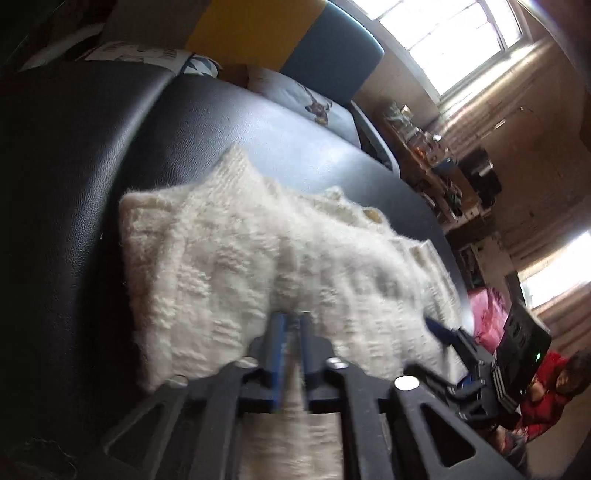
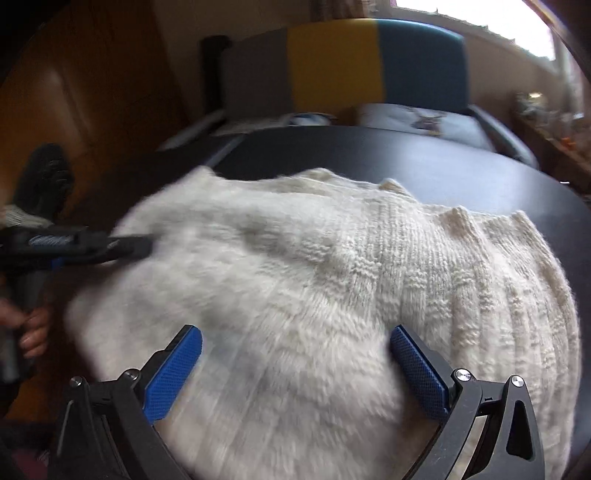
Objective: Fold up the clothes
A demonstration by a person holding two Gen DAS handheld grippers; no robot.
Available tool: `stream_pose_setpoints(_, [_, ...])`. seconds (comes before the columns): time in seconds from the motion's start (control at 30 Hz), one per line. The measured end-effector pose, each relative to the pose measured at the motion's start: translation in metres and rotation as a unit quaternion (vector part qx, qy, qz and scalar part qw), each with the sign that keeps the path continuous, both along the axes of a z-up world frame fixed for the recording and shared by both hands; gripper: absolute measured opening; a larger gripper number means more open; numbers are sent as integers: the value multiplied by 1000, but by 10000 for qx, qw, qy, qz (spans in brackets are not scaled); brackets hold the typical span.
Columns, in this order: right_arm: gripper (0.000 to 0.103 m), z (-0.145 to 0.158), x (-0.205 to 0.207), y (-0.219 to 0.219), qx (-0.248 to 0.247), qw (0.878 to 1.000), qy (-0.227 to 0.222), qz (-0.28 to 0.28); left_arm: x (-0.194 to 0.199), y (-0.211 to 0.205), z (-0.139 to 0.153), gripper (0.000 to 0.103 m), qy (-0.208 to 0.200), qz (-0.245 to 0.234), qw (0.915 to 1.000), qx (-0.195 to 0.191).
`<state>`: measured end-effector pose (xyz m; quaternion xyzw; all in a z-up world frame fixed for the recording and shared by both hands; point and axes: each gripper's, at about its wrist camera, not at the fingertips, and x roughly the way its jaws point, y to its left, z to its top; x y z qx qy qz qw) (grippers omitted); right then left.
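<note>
A cream knitted sweater (image 1: 258,258) lies spread on a black leather-look surface (image 1: 92,166). My left gripper (image 1: 291,319) is shut on a pinch of the sweater's near edge, with knit between its blue pads. The right gripper (image 1: 436,328) shows at that view's right edge, low over the fabric. In the right wrist view the sweater (image 2: 351,277) fills the middle. My right gripper (image 2: 295,339) stands open, its blue pads (image 2: 417,369) wide apart over the knit. The left gripper (image 2: 122,245) reaches in from the left, held by a hand (image 2: 33,332).
A chair with a grey, yellow and teal back (image 2: 351,62) stands beyond the black surface (image 2: 406,162). Cluttered shelves (image 1: 436,162) and bright windows (image 1: 454,33) are on the right. A person in red (image 1: 543,395) sits at lower right near pink cloth (image 1: 487,310).
</note>
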<state>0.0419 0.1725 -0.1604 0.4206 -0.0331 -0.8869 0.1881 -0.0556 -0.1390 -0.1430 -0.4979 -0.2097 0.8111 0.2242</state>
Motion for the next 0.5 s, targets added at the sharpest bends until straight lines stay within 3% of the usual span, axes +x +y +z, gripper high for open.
stream_pose_setpoints(0.13, [103,32,41,62,-1312,9902,-55,466,11,32,30,20,475,-437,9977,191])
stream_pose_setpoints(0.23, [103,37,70,125,-1744,9842,-162,249,13,70,39,21,589,-1121,9909,450])
stream_pose_setpoints(0.37, [103,19,91,192,-2115,9759,-505,-190,17,146,35,21,542,-2226,9729,330])
stream_pose_setpoints(0.5, [103,-3,79,215,-2568,9642,-605,-264,21,207,23,21,493,-2904,9556,58])
